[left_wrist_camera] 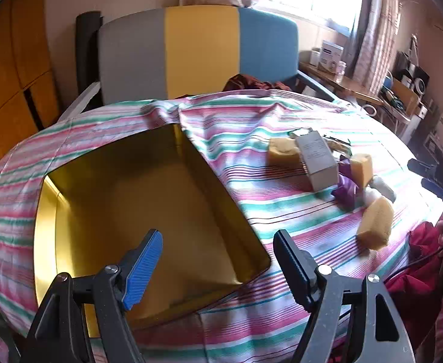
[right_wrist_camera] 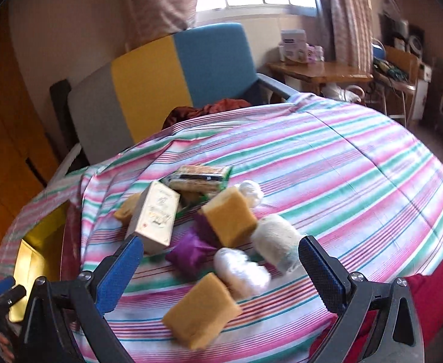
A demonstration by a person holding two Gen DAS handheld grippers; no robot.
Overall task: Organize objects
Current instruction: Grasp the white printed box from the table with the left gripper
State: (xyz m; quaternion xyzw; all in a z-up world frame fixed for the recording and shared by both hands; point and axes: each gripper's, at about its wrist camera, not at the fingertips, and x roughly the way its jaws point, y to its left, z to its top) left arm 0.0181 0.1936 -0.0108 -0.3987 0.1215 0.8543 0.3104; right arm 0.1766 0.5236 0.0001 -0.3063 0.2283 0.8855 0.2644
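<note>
An open gold tin (left_wrist_camera: pixel 149 211) sits sunk in the striped cloth (left_wrist_camera: pixel 251 127), empty inside. My left gripper (left_wrist_camera: pixel 218 239) hangs open over the tin's near right corner, holding nothing. To its right lies a pile: yellow sponges (left_wrist_camera: pixel 375 224), a grey carton (left_wrist_camera: pixel 318 160) and a purple pouch (left_wrist_camera: pixel 347 192). In the right wrist view my right gripper (right_wrist_camera: pixel 221 242) stands wide open just above that pile, touching nothing. Between and beyond its fingers lie a near sponge (right_wrist_camera: pixel 201 311), a second sponge (right_wrist_camera: pixel 229 216), a cream carton (right_wrist_camera: pixel 156 214), the purple pouch (right_wrist_camera: pixel 189 252), a white roll (right_wrist_camera: pixel 277 240) and a crinkled white bag (right_wrist_camera: pixel 241 269).
A green-edged packet (right_wrist_camera: pixel 203 177) lies behind the pile. A grey, yellow and blue chair (right_wrist_camera: pixel 167 81) with a dark red cloth (right_wrist_camera: pixel 209 107) stands behind the table. A wooden side table (right_wrist_camera: pixel 315 71) is at back right, a red garment (right_wrist_camera: pixel 433 296) at the near right edge.
</note>
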